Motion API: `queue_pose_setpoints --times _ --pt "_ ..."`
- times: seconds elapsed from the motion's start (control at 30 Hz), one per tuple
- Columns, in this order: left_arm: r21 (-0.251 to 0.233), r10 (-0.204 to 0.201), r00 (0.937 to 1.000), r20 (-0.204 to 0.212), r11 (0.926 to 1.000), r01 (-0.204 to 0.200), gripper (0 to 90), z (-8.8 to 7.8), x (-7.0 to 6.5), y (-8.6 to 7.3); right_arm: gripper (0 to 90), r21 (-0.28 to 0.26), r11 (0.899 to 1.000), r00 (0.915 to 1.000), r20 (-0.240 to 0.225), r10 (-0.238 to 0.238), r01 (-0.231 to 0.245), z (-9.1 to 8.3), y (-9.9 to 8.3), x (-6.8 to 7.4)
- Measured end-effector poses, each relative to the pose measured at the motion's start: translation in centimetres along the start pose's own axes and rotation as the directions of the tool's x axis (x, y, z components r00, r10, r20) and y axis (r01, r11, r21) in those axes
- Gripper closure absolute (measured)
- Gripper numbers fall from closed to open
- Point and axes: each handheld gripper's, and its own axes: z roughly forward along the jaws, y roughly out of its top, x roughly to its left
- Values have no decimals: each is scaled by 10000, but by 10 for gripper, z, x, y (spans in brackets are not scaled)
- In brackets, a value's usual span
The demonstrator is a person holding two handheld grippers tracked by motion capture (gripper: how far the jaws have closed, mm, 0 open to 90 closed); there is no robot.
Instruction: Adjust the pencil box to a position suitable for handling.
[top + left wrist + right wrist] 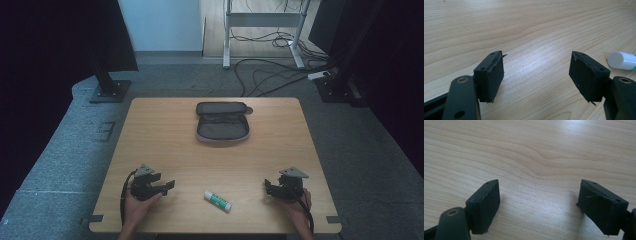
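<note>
One glue stick (218, 200) lying flat on the wooden table (165, 145), white cap pointing toward the left gripper (169, 186), green-labelled body slanting toward the near edge. Placed between the two grippers, nearer the left one, just off its jaw tips and touched by neither. Seen again at the far right of the left gripper view, white cap (617, 60) just beyond the right-hand pad.

Left gripper (536, 68) spread wide, holding nothing, bare wood between the pads, resting low over the table in the left hand (136, 205). Right gripper (268, 188) likewise spread wide (539, 195) and empty, cradled in the right hand (299, 206), jaws aimed inward toward the glue stick.

Well beyond both grippers, toward the far edge, an unzipped dark pencil case (222, 121) lying open, mesh lining showing.
</note>
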Motion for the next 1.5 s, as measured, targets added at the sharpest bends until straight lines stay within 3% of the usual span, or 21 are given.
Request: queue_pose_setpoints --times 0.53,0.77,1.0,1.3,1.5 --pt "-152 -155 9999 -54 9998 154 298 -6 0 2 180 6 10000 10000 19 -7 7 -1 0 0" --pt "-267 -180 9998 -19 9995 179 302 -7 -1 3 238 -141 9999 9999 138 -6 8 -3 0 0" --pt "-468 -228 9997 -45 9986 226 307 -10 -3 7 263 -702 9974 9998 -113 173 -181 -13 5 0" --pt "-1013 -212 9998 59 9946 216 322 -16 -9 14 275 -948 9953 9993 -340 186 -217 -14 8 2" --pt "-1036 -139 9998 155 9945 155 321 -16 -12 21 286 -1157 9930 9984 -540 189 -251 -18 12 3"
